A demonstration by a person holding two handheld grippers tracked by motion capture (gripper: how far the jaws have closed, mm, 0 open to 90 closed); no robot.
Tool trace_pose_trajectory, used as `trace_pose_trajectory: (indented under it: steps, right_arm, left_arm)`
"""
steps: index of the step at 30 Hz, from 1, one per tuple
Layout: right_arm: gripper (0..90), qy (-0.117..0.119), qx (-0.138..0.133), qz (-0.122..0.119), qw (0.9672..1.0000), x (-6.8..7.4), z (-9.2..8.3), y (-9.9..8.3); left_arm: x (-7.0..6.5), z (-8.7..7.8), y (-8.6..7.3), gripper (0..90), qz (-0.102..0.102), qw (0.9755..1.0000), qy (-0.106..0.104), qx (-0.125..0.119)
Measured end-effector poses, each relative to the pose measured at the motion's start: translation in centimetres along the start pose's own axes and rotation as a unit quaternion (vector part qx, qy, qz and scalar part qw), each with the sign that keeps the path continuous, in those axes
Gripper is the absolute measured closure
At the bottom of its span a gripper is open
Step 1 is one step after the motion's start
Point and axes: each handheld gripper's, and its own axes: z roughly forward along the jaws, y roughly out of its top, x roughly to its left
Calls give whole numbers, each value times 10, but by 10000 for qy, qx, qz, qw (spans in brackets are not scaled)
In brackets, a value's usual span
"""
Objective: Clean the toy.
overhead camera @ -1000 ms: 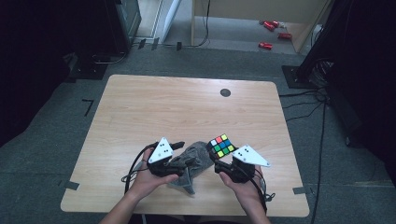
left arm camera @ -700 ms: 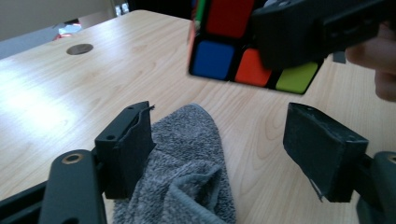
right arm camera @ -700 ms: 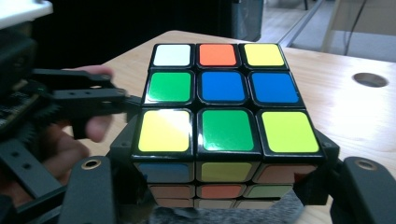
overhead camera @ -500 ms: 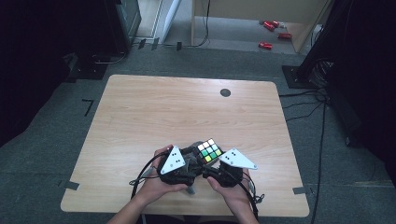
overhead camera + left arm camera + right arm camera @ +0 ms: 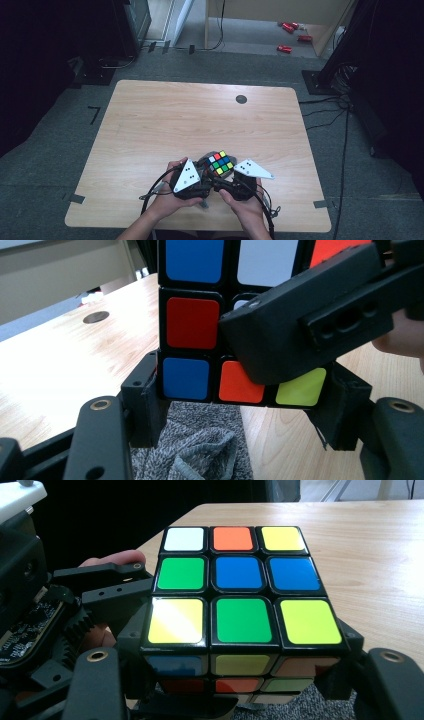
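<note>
Both grippers meet at the table's near edge in the high view, the left gripper and right gripper flanking a puzzle cube over a grey cloth.

Left gripper view: its jaws, just closing, clamp the cube above the cloth.

Right gripper view: its jaws grip the cube's lower layer.

both grippers close together, jaws part-closed
</note>
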Motion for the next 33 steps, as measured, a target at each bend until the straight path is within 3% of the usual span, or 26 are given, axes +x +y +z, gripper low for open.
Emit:
trace_pose_trajectory:
  steps: [3,6,10,13,16,21,27,33]
  right_arm:
    - [325,74,80,123,9999,-2,1,1]
    - [222,191,167,180,9995,-4,2,2]
    - [185,212,149,255,9993,-9,0,4]
    - [212,280,148,268,9991,-9,0,4]
    - [337,361,49,219,9991,-9,-3,5]
    - [342,309,-21,433,9986,-7,-5,4]
    - [341,513,8,824,9953,-11,-4,2]
    - [336,651,-49,810,9946,-10,-3,3]
  left_arm:
    - [0,0,-1,344,71,10000,49,15]
    - [1,-2,0,346,119,9999,118,1]
    - [5,-6,1,346,121,9999,54,-36]
    - [3,-5,0,346,229,9997,34,30]
    - [1,-4,-1,347,276,9996,69,52]
    - [-1,-3,-1,335,237,9996,148,-23]
    - [-2,-2,0,319,203,9997,168,-19]
    - [0,-7,1,342,272,9994,121,-154]
